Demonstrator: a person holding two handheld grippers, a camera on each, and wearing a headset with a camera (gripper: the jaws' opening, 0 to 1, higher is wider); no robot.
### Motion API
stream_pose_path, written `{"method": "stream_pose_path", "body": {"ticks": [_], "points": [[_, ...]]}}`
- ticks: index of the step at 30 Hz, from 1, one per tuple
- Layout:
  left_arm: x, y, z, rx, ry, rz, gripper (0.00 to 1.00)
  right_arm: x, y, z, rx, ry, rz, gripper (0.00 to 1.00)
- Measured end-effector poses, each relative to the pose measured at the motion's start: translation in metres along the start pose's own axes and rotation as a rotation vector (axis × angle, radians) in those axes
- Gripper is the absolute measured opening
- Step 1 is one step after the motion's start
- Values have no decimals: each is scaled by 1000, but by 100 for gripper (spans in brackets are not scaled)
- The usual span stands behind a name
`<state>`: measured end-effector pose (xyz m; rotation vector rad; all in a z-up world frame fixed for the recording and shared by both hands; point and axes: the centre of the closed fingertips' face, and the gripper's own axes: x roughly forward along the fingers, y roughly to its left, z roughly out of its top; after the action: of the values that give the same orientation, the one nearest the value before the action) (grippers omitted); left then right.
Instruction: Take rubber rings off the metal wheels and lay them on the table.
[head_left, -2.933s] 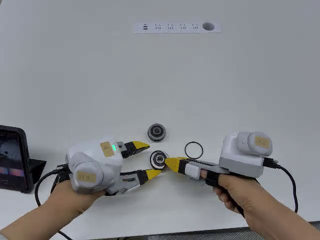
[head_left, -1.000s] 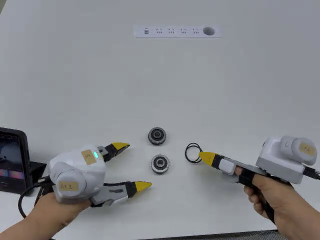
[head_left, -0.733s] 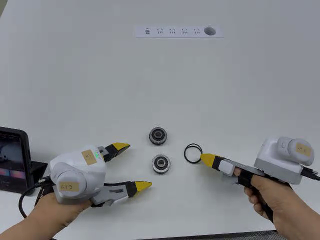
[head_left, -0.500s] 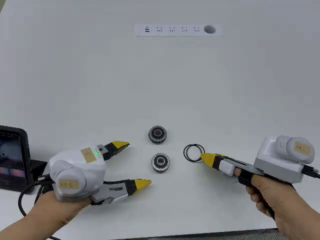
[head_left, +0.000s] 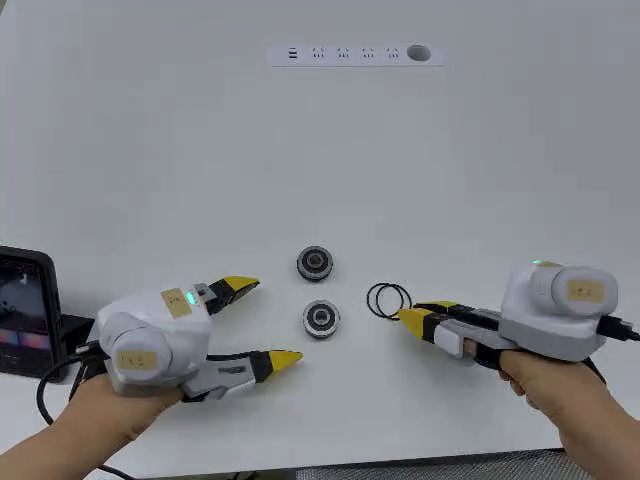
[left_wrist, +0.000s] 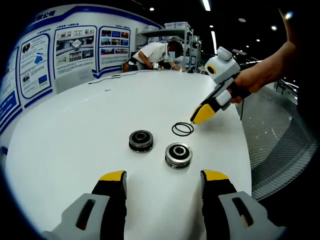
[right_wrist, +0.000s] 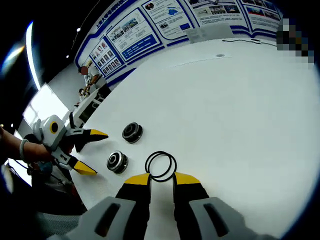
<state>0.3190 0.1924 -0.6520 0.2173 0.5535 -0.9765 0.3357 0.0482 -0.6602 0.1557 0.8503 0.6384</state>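
Two metal wheels lie flat on the white table (head_left: 200, 150). The far wheel (head_left: 314, 263) (left_wrist: 141, 140) (right_wrist: 132, 132) wears a black rubber ring. The near wheel (head_left: 321, 319) (left_wrist: 178, 154) (right_wrist: 117, 161) shows a bare silver rim. Two loose rubber rings (head_left: 387, 299) (left_wrist: 182, 129) (right_wrist: 160, 164) lie overlapping to the right of the wheels. My right gripper (head_left: 422, 313) (right_wrist: 161, 178) (left_wrist: 202, 114) sits just short of the rings, jaws slightly parted and holding nothing. My left gripper (head_left: 262, 322) (left_wrist: 164, 176) (right_wrist: 94, 152) is wide open, left of the near wheel.
A white power strip (head_left: 354, 54) lies at the far side of the table. A dark tablet on a stand (head_left: 25, 310) sits at the left edge, with a cable behind the left gripper. A person (left_wrist: 152, 52) leans over the table's far end.
My right gripper carried a ring from the near wheel to the right, laid it on the other loose ring and parted its jaws. My left gripper drew back left from the wheel.
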Motion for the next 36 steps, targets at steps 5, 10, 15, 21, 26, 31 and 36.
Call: {"method": "stream_pose_path", "body": {"ticks": [5, 10, 15, 21, 26, 31, 36], "points": [[0, 1, 1, -4, -6, 2, 61, 3, 5, 7, 74, -26, 35, 19], [0, 4, 6, -12, -16, 10, 60, 7, 8, 13, 116, -50, 54, 19], [2, 8, 10, -18, -27, 17, 59, 9, 11, 16, 127, -57, 63, 19], [5, 11, 18, -17, -39, 23, 55, 13, 14, 17, 146, -59, 76, 20], [9, 13, 22, -13, -44, 24, 53, 17, 19, 20, 153, -62, 88, 20], [13, 15, 26, -9, -46, 23, 51, 21, 22, 25, 157, -67, 102, 20], [18, 19, 31, -1, -49, 22, 49, 26, 27, 30, 158, -67, 118, 20]]}}
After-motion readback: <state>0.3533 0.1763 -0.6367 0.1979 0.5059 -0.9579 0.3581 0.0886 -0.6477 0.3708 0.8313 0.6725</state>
